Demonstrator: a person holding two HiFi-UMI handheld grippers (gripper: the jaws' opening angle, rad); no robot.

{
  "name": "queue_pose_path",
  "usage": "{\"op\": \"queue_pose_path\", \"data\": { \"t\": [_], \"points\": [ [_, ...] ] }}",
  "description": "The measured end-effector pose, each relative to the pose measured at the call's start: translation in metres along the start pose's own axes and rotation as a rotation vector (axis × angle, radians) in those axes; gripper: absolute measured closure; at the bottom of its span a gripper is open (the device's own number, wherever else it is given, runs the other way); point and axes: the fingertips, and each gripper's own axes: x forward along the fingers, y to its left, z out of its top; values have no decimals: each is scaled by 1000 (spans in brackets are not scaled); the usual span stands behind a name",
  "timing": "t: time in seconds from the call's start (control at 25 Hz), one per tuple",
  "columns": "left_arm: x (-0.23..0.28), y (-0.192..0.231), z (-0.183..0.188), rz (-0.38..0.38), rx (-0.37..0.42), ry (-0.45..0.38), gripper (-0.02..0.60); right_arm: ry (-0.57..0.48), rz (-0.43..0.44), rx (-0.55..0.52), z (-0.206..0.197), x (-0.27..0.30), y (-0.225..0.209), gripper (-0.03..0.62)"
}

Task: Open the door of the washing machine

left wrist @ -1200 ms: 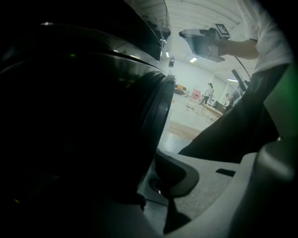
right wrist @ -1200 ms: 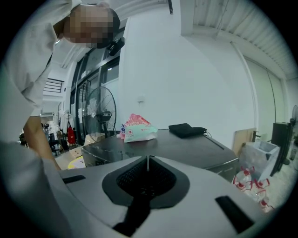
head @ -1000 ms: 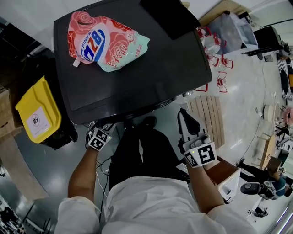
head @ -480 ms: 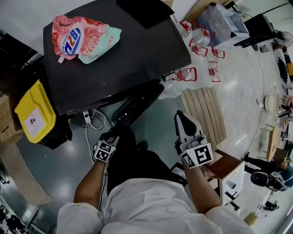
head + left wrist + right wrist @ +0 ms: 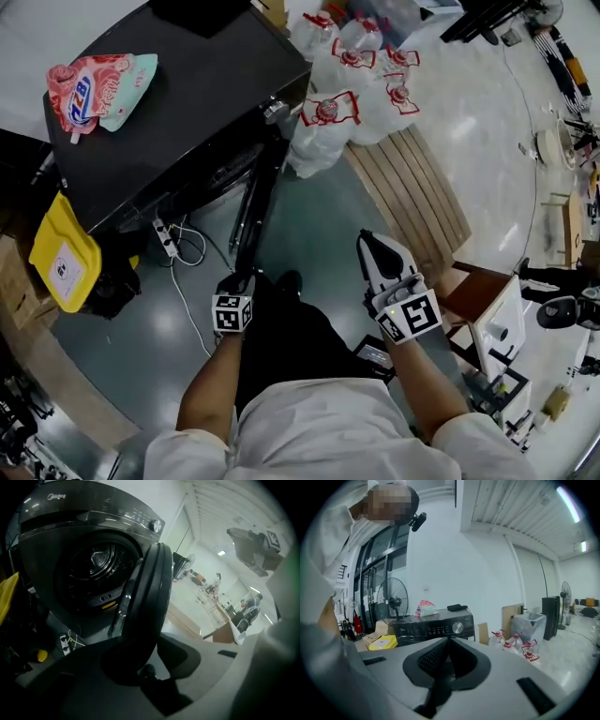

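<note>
Washing machine point(image 5: 169, 103) door point(image 5: 255, 202) hangs open; left tongs point(image 5: 244, 278), just easing apart, empty at its rim; right tongs point(image 5: 371, 240) closed, empty.

A glossy grey-green floor point(image 5: 141, 328) fills the centre of the head view, with a slatted wooden pallet point(image 5: 412, 187) at upper right beside bagged water jugs point(image 5: 347, 75). In the right gripper view, a standing fan point(image 5: 393, 598) fronts tall windows point(image 5: 377, 559) at left, under a ceiling strip light point(image 5: 565, 498).

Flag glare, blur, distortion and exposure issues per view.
Head view: fisheye bends the edges, with sheen on the floor. Left gripper view: dim, dark vignette, open door fairly sharp. Right gripper view: bright, ceiling light blown out, heavy barrel curve.
</note>
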Motion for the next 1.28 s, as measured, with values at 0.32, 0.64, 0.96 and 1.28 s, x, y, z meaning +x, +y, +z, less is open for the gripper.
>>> {"op": "queue_pose_path", "data": {
  "t": [0.32, 0.64, 0.96, 1.28],
  "points": [
    [30, -85, -10, 0, -68, -23, 471, -4, -57, 46, -26, -40, 1, 556],
    [51, -202, 1, -312, 15, 7, 488, -9, -107, 41, -29, -81, -13, 556],
    [-13, -202, 70, -473, 140, -201, 465, -83, -117, 38, -4, -88, -11, 556],
    [-156, -138, 186, -363, 254, -535, 465, -192, -86, 11, 44, -92, 15, 556]
  ]
}}
